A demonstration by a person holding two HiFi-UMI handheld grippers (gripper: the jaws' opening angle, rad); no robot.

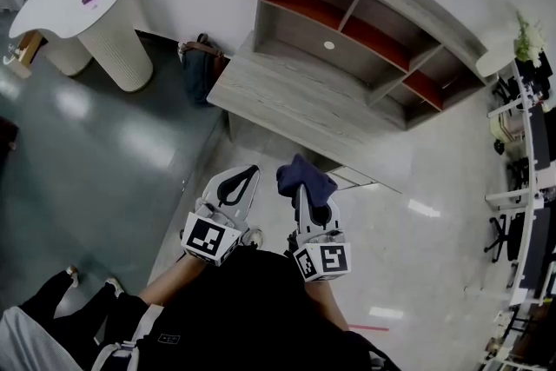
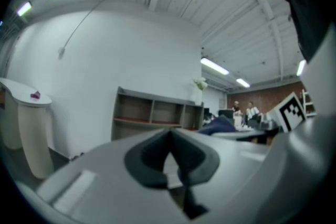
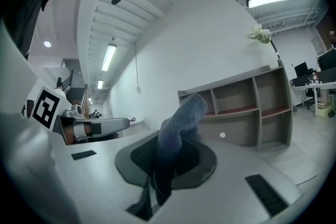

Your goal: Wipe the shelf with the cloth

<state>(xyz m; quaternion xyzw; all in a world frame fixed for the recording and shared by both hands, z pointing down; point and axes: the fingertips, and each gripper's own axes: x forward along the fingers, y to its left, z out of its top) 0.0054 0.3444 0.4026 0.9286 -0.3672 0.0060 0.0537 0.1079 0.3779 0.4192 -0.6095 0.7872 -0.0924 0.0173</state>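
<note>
The grey wooden shelf (image 1: 347,39) with red boards stands on a desk against the white wall, ahead of both grippers and well apart from them. It also shows as the shelf (image 2: 152,113) in the left gripper view and the shelf (image 3: 247,107) in the right gripper view. A dark blue cloth (image 1: 304,178) sticks up from my right gripper (image 1: 300,194), which is shut on it. In the right gripper view the cloth (image 3: 181,118) rises between the pads of the right gripper (image 3: 173,157). My left gripper (image 1: 243,176) is beside it, shut and holding nothing; the left gripper (image 2: 170,136) shows its pads meeting.
The desk top (image 1: 287,100) juts out below the shelf. A dark bag (image 1: 198,65) lies on the floor at its left end. A white round table (image 1: 95,4) stands at the far left, white racks (image 1: 521,143) at the right. A white plant (image 1: 526,35) sits by the shelf's right end.
</note>
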